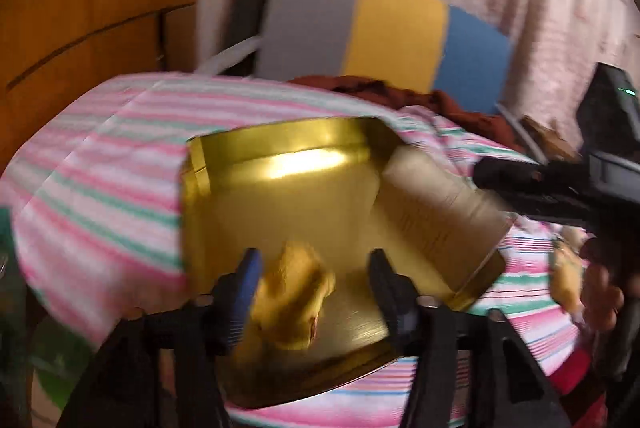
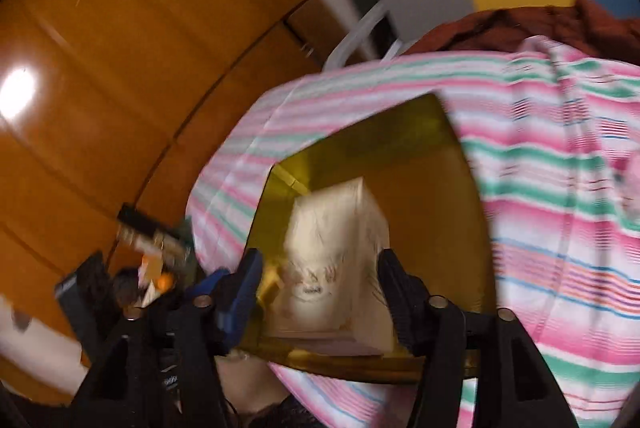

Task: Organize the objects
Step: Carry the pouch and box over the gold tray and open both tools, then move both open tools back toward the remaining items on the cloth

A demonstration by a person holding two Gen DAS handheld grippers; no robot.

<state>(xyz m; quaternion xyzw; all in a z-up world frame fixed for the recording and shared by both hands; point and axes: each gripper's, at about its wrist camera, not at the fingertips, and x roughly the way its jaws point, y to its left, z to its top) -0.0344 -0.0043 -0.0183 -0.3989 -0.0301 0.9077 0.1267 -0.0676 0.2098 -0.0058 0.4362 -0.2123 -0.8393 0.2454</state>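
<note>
Both fisheye views are smeared by motion blur, and dark vignette corners curve every straight line near the rim. Warm indoor light prevails. In the left wrist view a bright streak of glare lies on the shiny gold metal box [image 1: 288,187], whose inner walls mirror the light. In the right wrist view a white hotspot burns on the glossy orange-brown wooden panel [image 2: 100,75], while the pink, green and white striped cloth [image 2: 560,187] blurs softly

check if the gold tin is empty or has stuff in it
Not empty. The open gold tin holds a cream box leaning on one wall and a yellow wrapped item on its floor.
</note>
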